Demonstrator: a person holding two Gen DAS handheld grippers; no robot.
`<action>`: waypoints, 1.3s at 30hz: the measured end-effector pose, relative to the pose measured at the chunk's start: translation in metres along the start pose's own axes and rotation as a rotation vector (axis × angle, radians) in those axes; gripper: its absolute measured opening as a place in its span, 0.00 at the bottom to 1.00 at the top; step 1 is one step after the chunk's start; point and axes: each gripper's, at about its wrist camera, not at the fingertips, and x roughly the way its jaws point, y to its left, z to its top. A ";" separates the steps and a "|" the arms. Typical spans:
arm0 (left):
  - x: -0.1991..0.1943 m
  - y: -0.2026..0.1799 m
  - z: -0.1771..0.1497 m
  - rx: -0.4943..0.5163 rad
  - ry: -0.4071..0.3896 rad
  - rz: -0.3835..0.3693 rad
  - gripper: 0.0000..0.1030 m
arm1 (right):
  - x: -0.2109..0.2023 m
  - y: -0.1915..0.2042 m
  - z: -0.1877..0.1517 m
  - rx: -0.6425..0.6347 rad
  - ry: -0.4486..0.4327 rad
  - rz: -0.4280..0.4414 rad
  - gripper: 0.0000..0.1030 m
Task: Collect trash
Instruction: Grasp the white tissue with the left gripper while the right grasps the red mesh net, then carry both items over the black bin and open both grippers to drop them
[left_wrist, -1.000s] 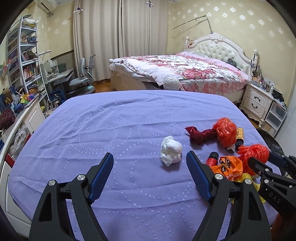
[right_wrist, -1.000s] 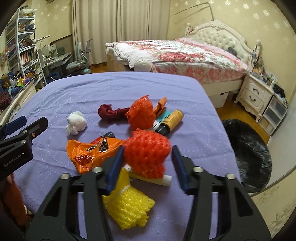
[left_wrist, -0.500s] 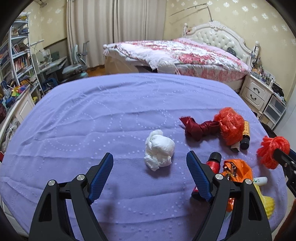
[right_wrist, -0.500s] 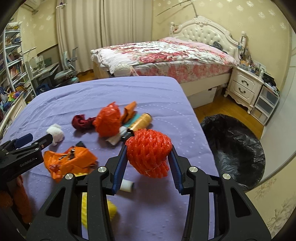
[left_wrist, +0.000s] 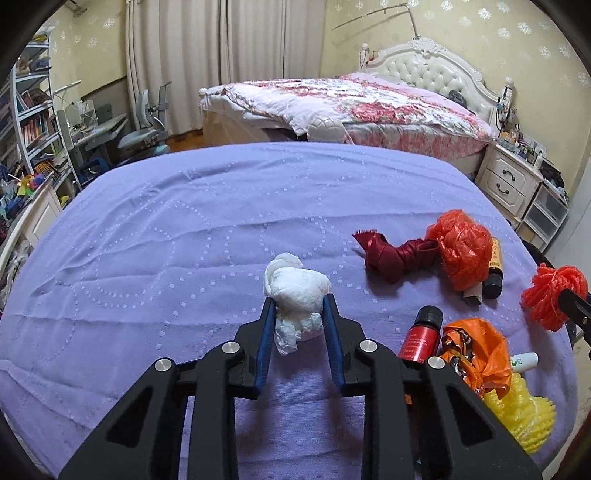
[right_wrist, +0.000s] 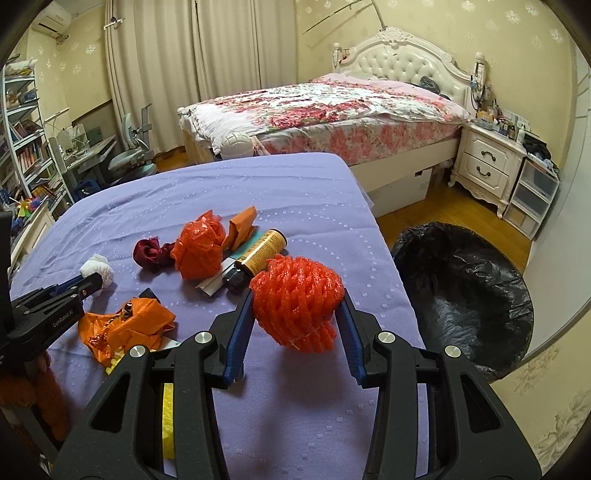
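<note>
Left gripper (left_wrist: 298, 310) jaws closing, narrow, pressing white tissue wad (left_wrist: 295, 288); right gripper (right_wrist: 295, 314) jaws part-open, clamping red foam net (right_wrist: 297, 299).

Purple-clothed table (left_wrist: 184, 229) bears crumpled bags (left_wrist: 460, 254), bottles (left_wrist: 421, 338).

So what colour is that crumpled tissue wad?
White; the crumpled tissue wad shows best in the left wrist view.

Tissue wad (left_wrist: 295, 291) sitting left of the knotted cloth (left_wrist: 395, 256) on the table (left_wrist: 166, 258), bottle (right_wrist: 258, 258) behind the foam net (right_wrist: 295, 302), bin bag (right_wrist: 461, 295) off the table's right side.
</note>
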 end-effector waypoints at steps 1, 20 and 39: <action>-0.003 0.001 0.001 -0.002 -0.010 0.000 0.26 | -0.001 0.000 0.000 -0.002 -0.003 0.001 0.42; -0.063 -0.045 0.026 0.066 -0.194 -0.114 0.26 | -0.030 -0.045 0.014 0.046 -0.087 -0.114 0.41; -0.028 -0.191 0.034 0.219 -0.164 -0.314 0.26 | -0.012 -0.143 0.015 0.165 -0.084 -0.300 0.42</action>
